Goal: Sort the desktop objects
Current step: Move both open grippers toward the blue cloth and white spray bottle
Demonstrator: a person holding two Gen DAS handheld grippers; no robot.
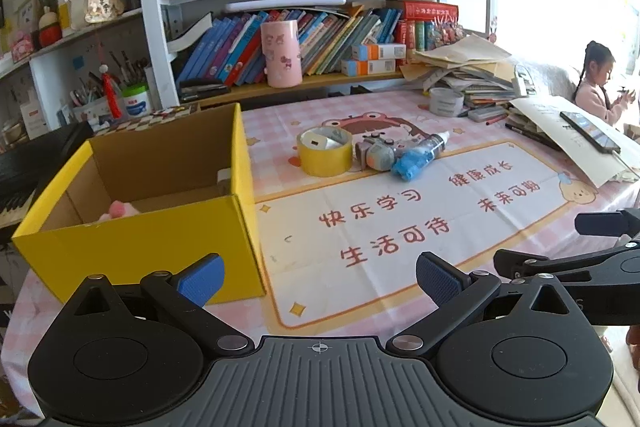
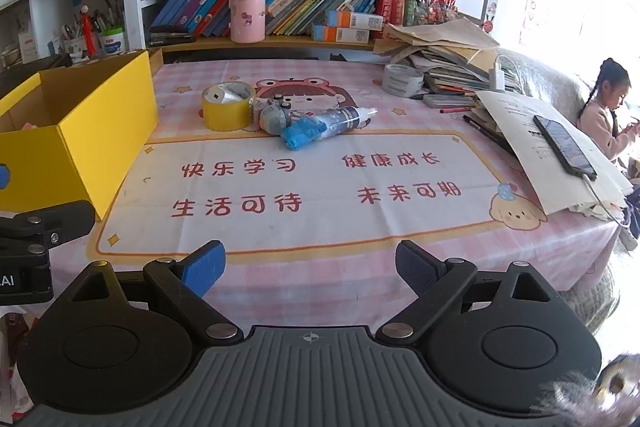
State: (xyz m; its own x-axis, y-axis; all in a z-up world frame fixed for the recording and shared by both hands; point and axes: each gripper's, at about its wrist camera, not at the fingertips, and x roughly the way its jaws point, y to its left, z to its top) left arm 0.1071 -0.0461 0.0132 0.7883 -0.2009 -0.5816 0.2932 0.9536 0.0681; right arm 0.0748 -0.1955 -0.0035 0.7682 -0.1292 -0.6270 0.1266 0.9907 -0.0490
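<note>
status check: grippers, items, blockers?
Left gripper and right gripper open, empty. Tape roll, toy, spray bottle clustered on table. Yellow box left, path unobstructed.

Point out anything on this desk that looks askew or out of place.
The spray bottle lies on its side, tipped against the grey toy beside the yellow tape roll. At the right edge, a phone rests on a tilted sheet atop a sliding paper pile.
</note>
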